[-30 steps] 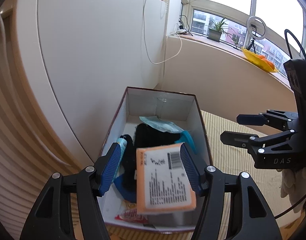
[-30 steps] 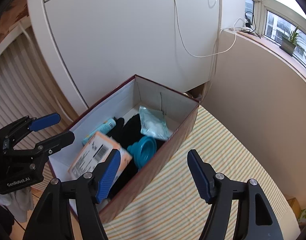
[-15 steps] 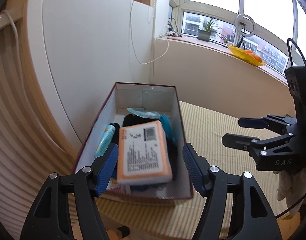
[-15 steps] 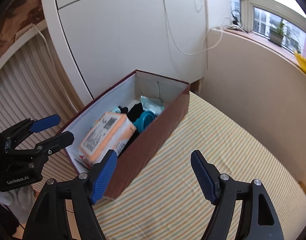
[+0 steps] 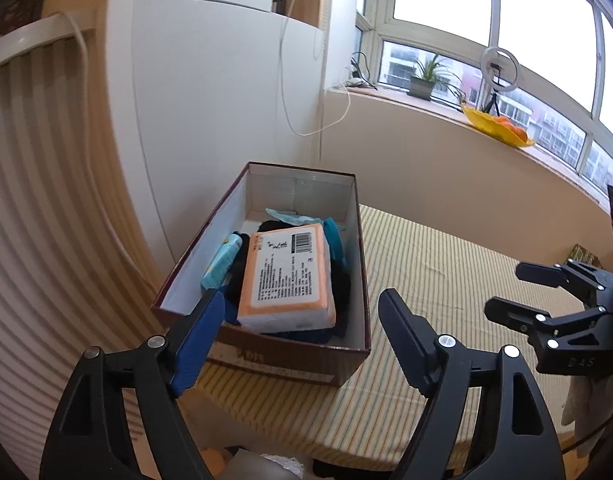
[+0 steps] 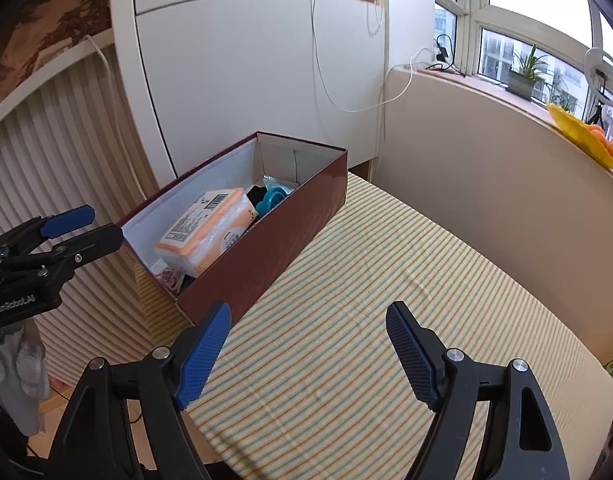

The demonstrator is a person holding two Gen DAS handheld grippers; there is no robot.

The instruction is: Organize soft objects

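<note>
left gripper point(image 5: 302, 328): fingers spread wide, nothing between them, held off the near end of the box.
right gripper point(image 6: 308, 344): fingers spread wide, empty, over the striped cloth point(image 6: 406, 280) beside the box's long side.
orange tissue pack point(image 5: 288, 278): lying barcode side up on top of the pile inside the box, tilted.
shoe box point(image 5: 346, 352): open, dark red outside, white inside, at the table corner by the white cabinet point(image 5: 210, 92).
under the pack: dark fabric point(image 5: 340, 280), a light blue packet point(image 5: 222, 262), a teal item point(image 6: 272, 197).
</note>
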